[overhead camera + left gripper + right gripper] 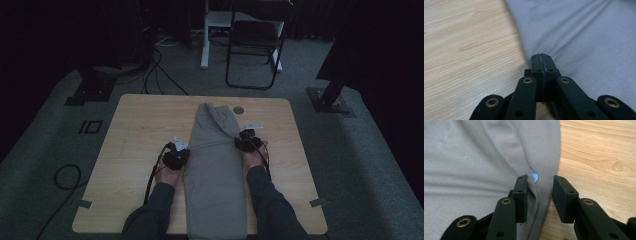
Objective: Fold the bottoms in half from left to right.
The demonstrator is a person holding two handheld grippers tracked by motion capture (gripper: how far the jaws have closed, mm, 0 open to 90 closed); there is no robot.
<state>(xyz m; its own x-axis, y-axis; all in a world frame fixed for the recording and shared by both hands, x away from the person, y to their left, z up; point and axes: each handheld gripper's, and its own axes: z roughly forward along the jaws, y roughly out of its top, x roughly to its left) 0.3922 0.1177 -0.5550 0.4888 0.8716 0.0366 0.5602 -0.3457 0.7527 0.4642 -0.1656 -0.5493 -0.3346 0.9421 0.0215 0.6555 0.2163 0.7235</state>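
From above, a long grey garment (215, 170) lies folded into a narrow strip down the middle of the wooden tabletop (135, 135), running from the near edge at six o'clock up toward twelve, where its far end is bunched and turned over. The left tool (181, 154) sits at the strip's nine o'clock edge, about halfway up; the right tool (243, 141) sits at the three o'clock edge, a little farther up. A black chair (255, 40) stands on the carpet beyond the tabletop.

In the left gripper view, the left tool (541, 57) has its jaws pressed flat together right at the hem where cloth (584, 42) meets wood (466, 50). It looks clamped on that edge, though the fabric between the pads is too thin for me to make out for certain.

In the right gripper view, the right tool (540, 181) stands partly open, straddling a raised fold of the garment (474, 170) near its edge, beside a small blue mark (534, 175). The fold sits between the pads, but a gap remains on both sides, so nothing is gripped yet.

I would judge this the grasping step before a fold: one side pinched, the other lining up. The next move calls for the right jaws to close squarely on that ridge, catching all the layers, before both hands lift evenly; otherwise the strip could skew or slip.
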